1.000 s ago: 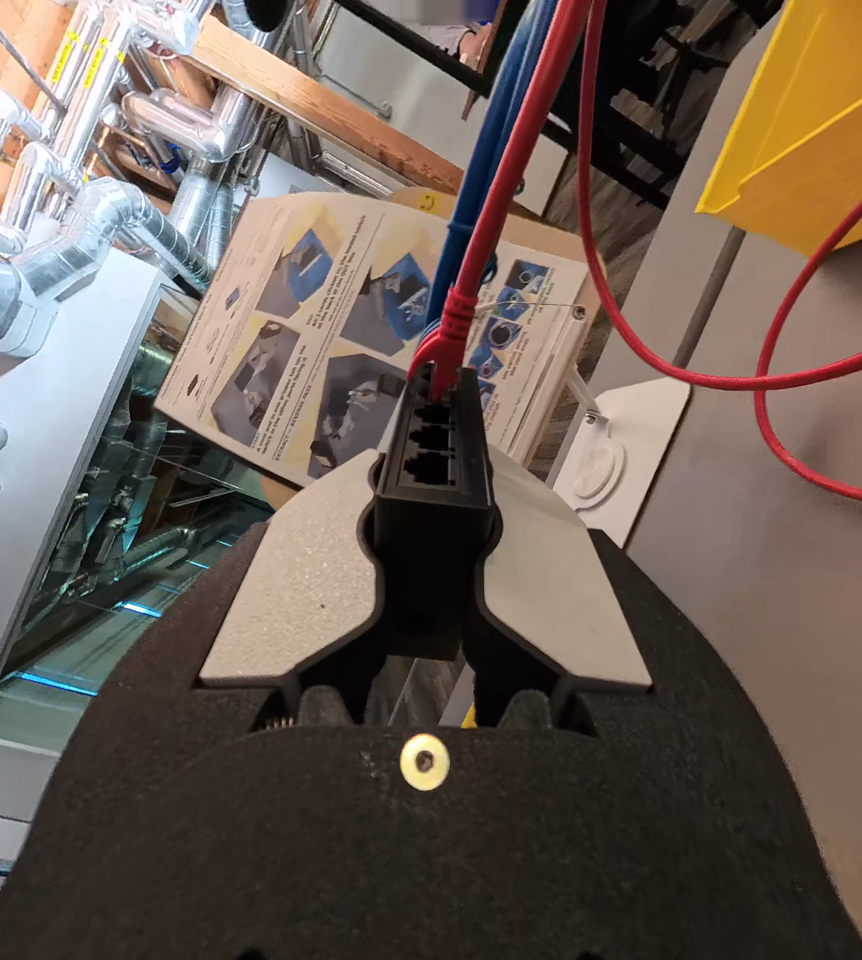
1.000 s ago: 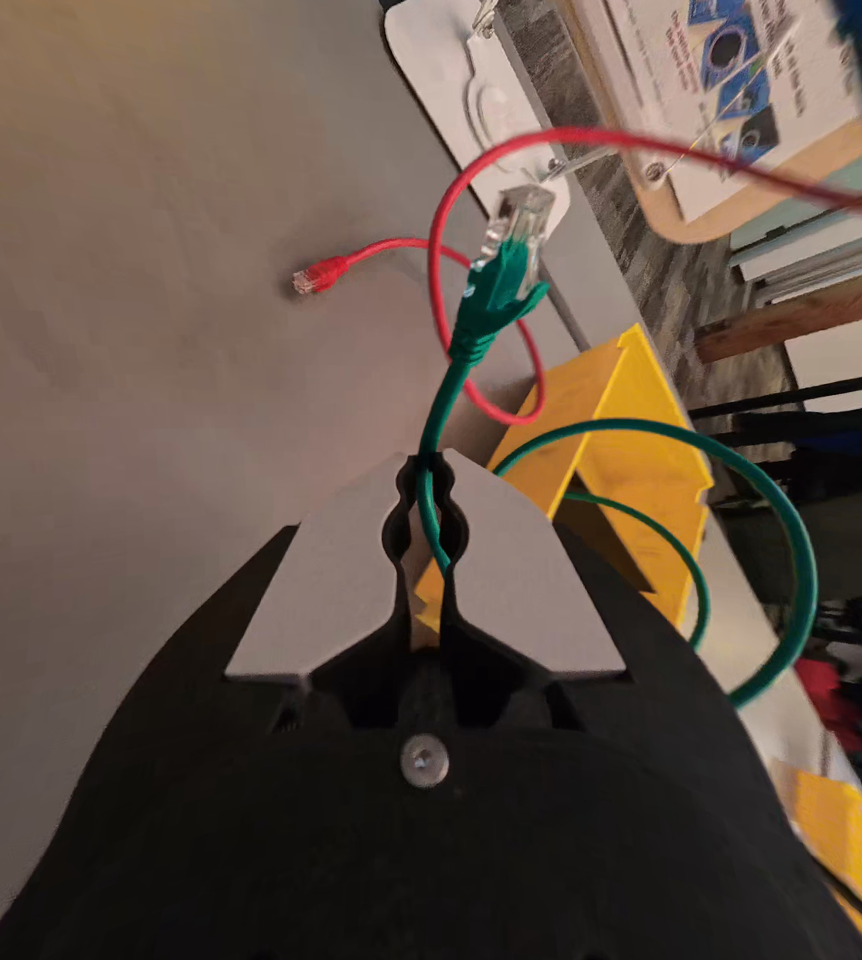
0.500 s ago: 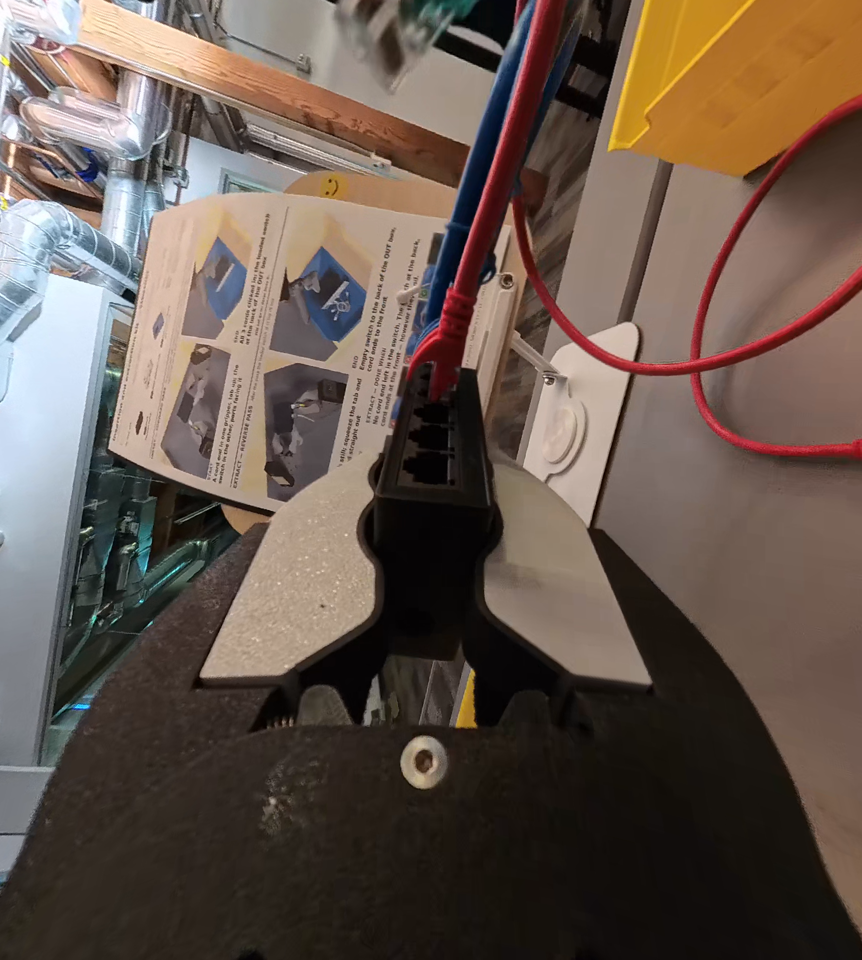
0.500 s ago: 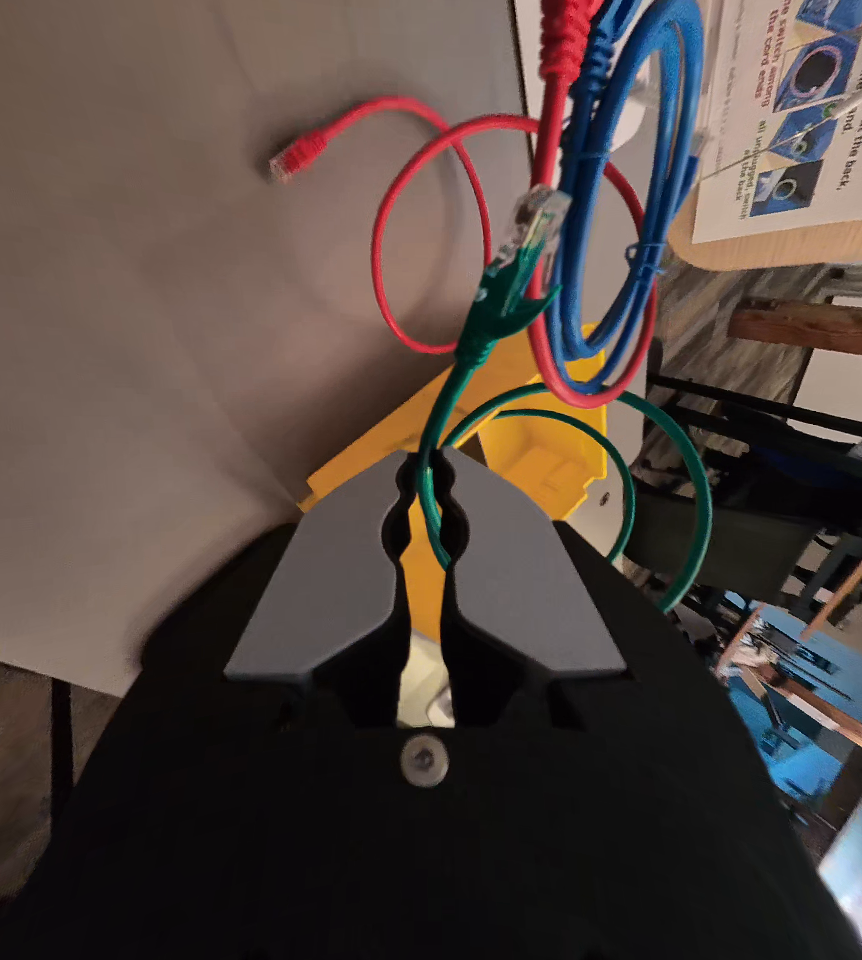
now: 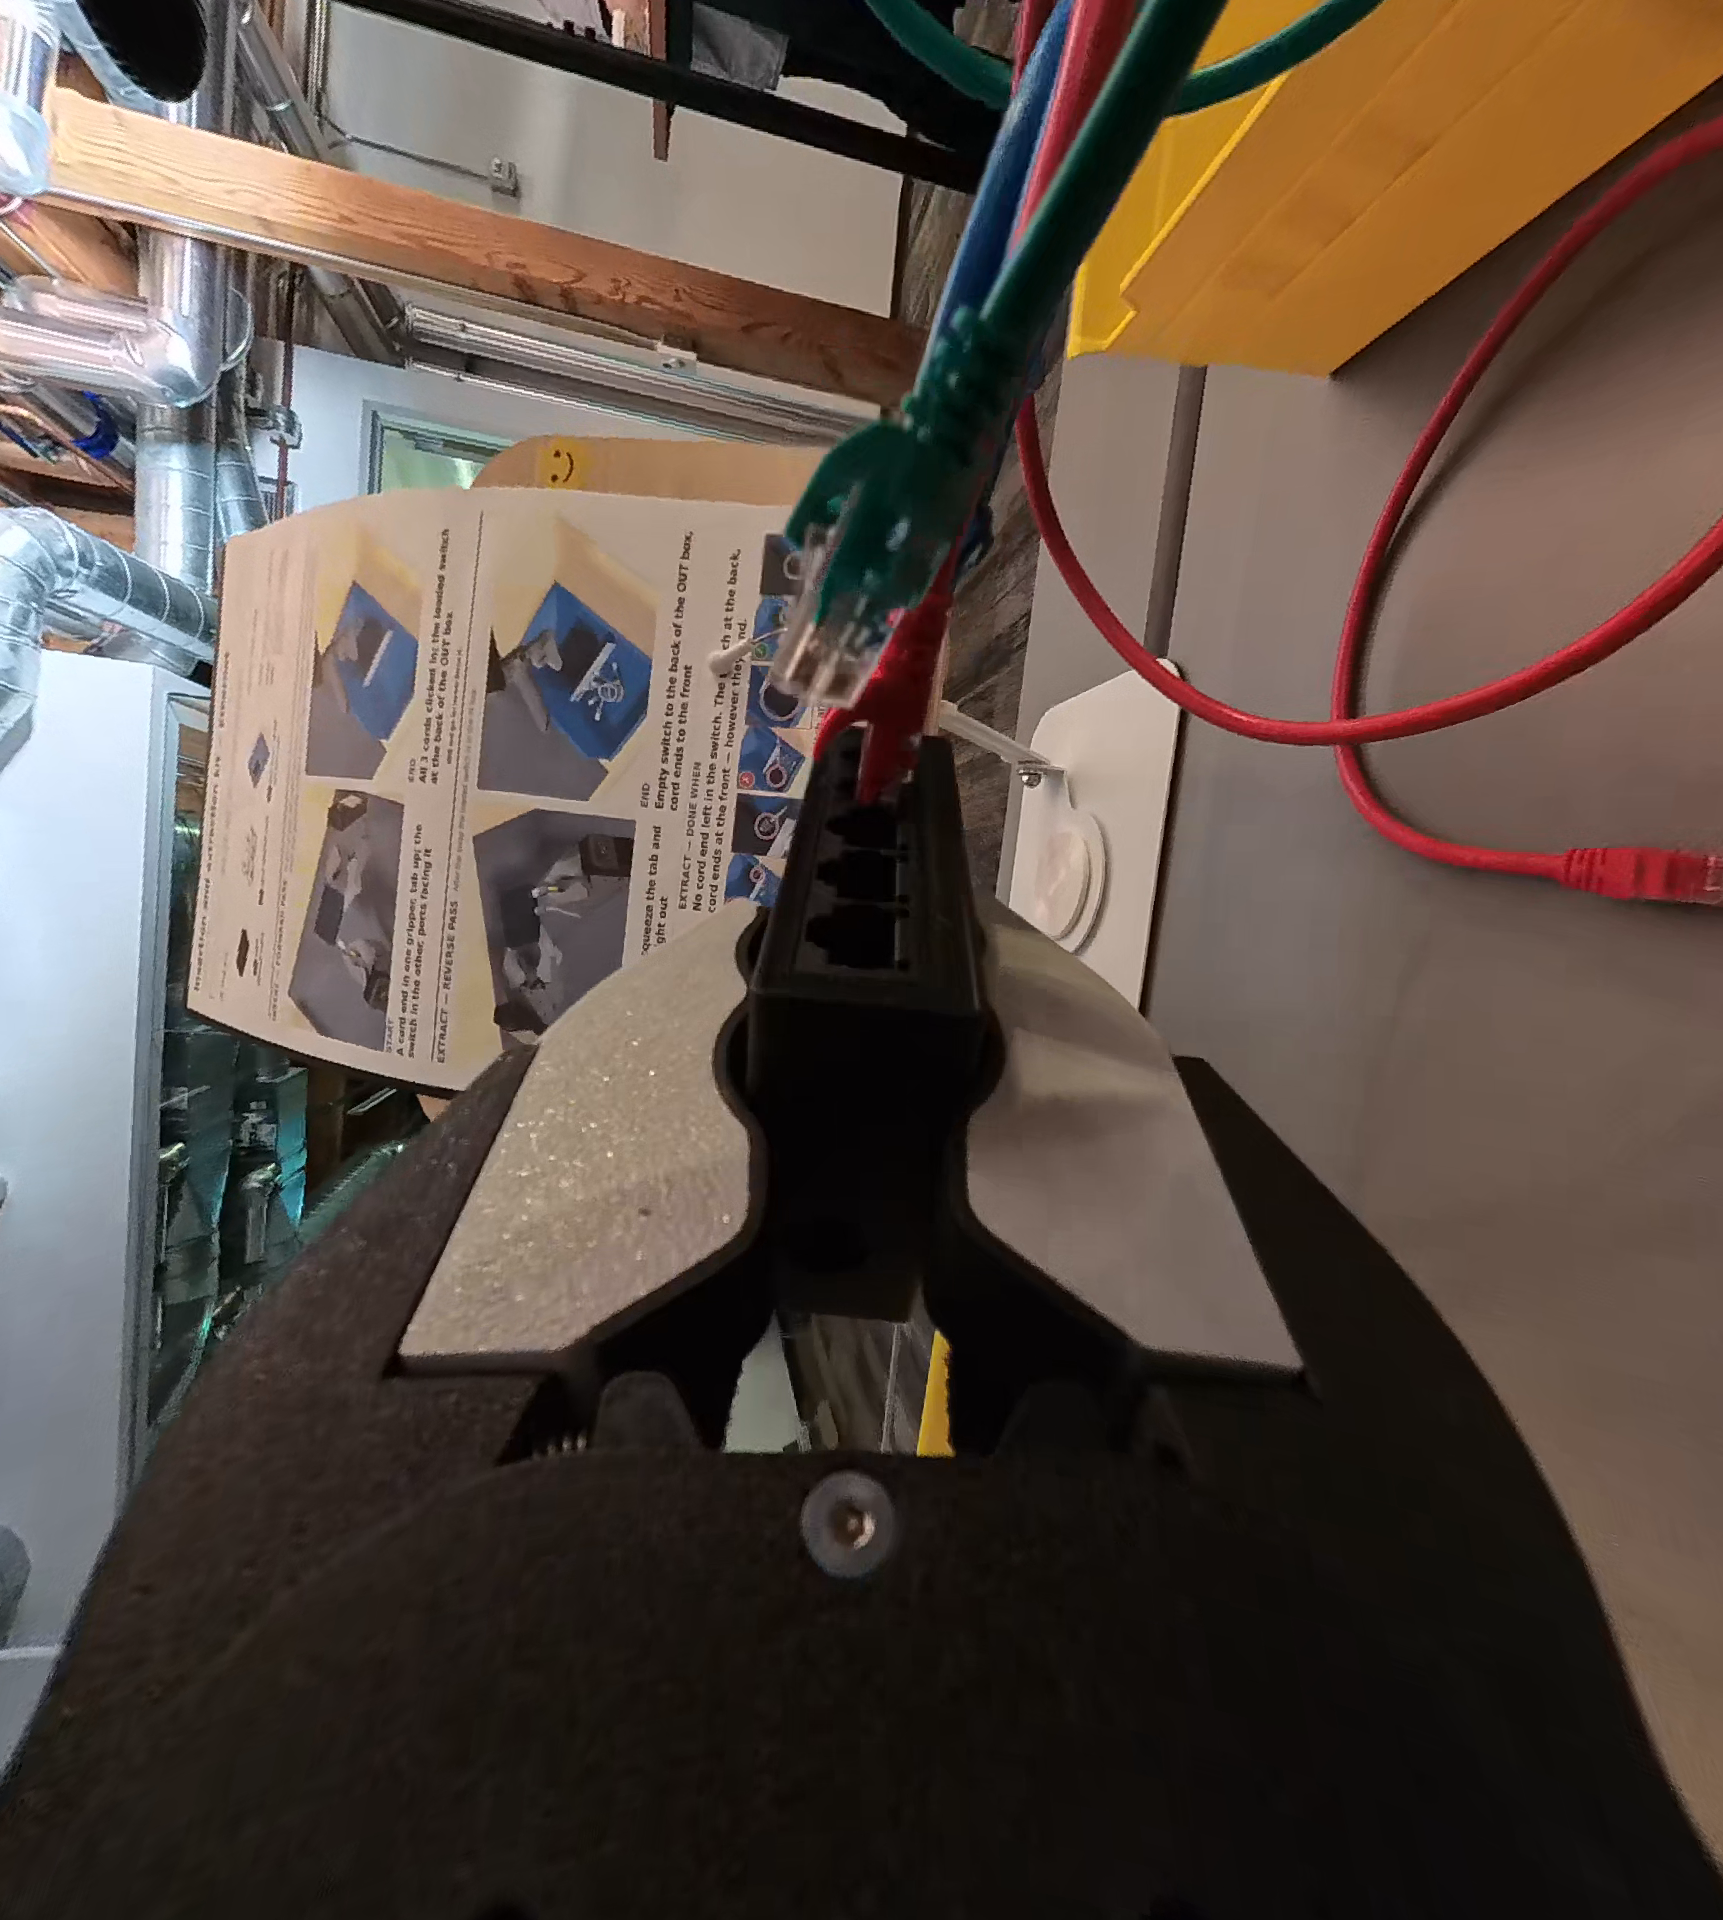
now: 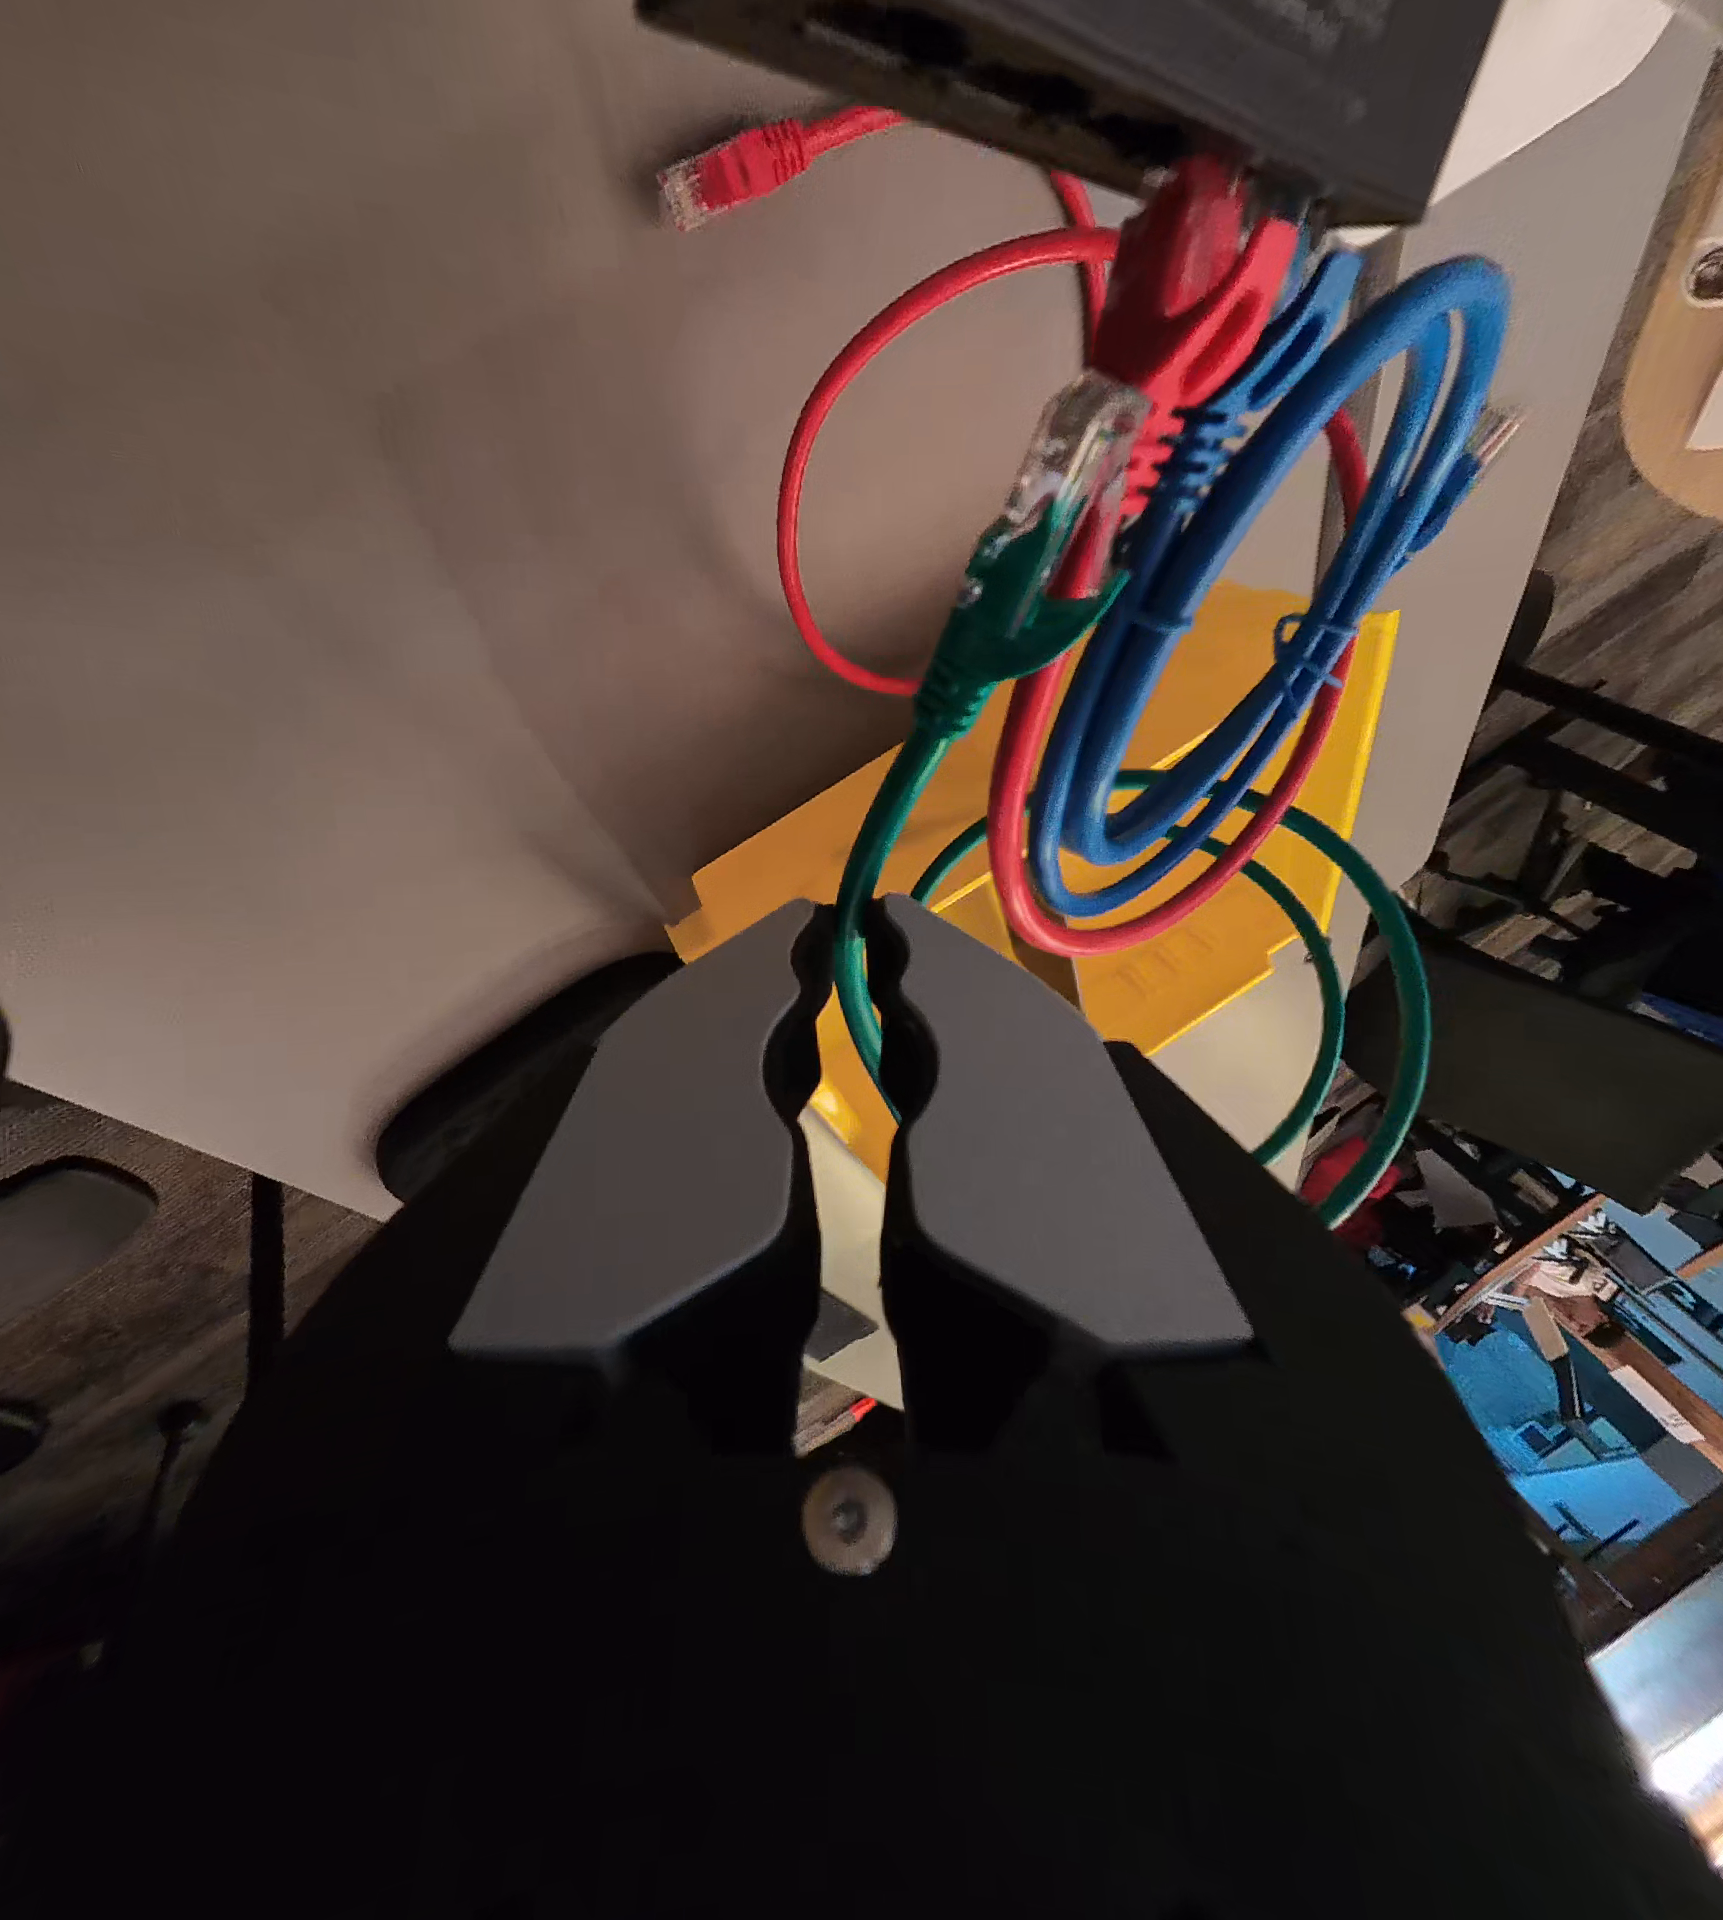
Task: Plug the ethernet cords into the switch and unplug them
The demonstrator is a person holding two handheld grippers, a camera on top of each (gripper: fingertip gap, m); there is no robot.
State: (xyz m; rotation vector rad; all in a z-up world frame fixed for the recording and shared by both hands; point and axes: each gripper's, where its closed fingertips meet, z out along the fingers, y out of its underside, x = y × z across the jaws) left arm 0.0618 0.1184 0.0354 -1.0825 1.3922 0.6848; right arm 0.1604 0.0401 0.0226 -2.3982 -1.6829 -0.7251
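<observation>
The left gripper (image 5: 862, 1029) stays clamped on the black switch (image 5: 862, 935), its ports facing up, red cord (image 5: 893, 717) and blue cord (image 6: 1252, 582) already seated at the far end. Within the last second the green cord (image 5: 950, 416), pinched in the closed right gripper (image 6: 846, 935), has swung in; its clear plug (image 5: 826, 644) now hovers just above the free ports, insertion apparently next
</observation>
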